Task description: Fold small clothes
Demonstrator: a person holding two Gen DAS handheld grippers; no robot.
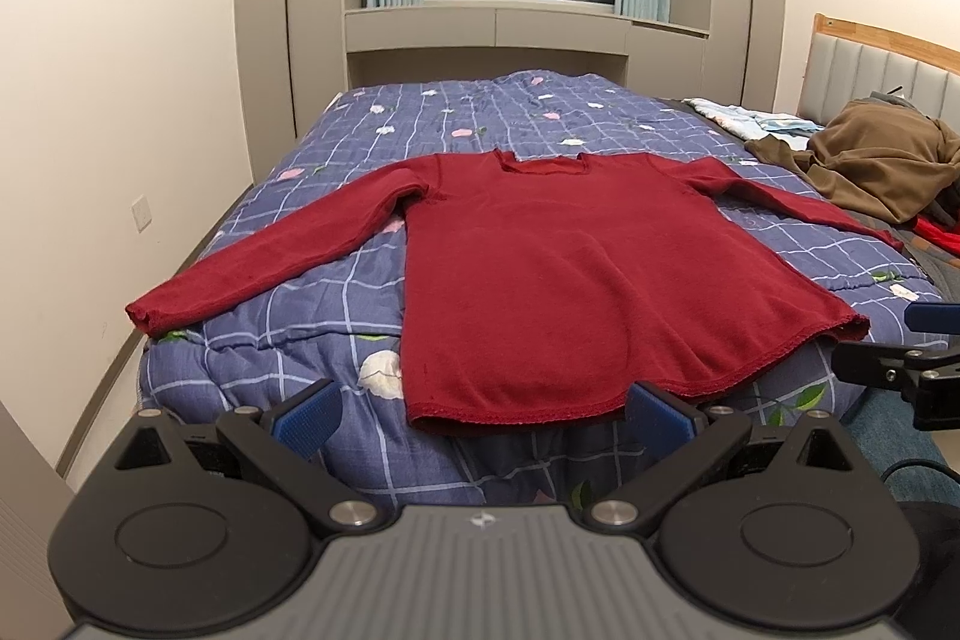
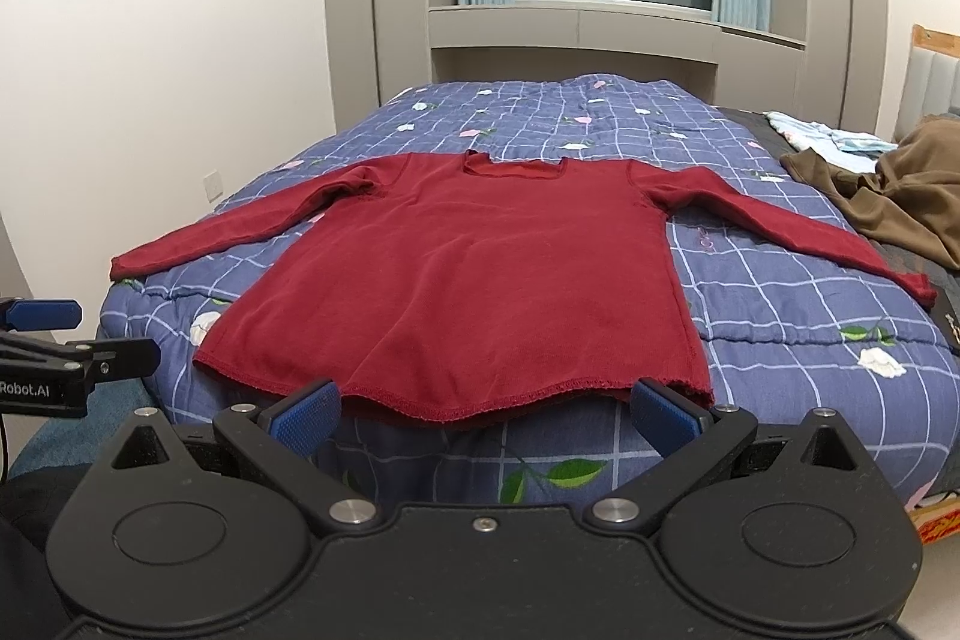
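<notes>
- Work surface: the bed point(image 1: 312, 292) carries a blue checked quilt with a flower print. I am positioned at its near edge.
- Task item: the red sweater point(image 1: 540, 268) lies flat on the quilt, front or back side up (I cannot tell which), neckline toward the window, hem point(image 2: 480, 409) reaching the near edge of the bed.
- Sleeves: the left sleeve point(image 1: 270, 250) and right sleeve point(image 2: 792, 232) are both spread outward and angled toward me. Neither is laid over the body.
- Left gripper point(image 1: 483, 412): the fingers are spread wide and hold nothing. It sits just short of the hem, not touching the cloth as far as I can judge.
- Right gripper point(image 2: 486, 415): same condition, fingers spread wide, empty, just in front of the hem toward the sweater's right side.
- Progress assessment: the garment is laid out and smoothed, with no fold made. I judge the task to be at its start for this item.
- Remaining, in my judgement: bring each sleeve in across the body, then fold the body along its length, and set the result aside.
- Other items: a brown garment point(image 1: 870, 154) lies crumpled at the right of the bed, well apart from the sweater, with light blue cloth point(image 2: 840, 139) behind it. Both appear unfolded.
</notes>
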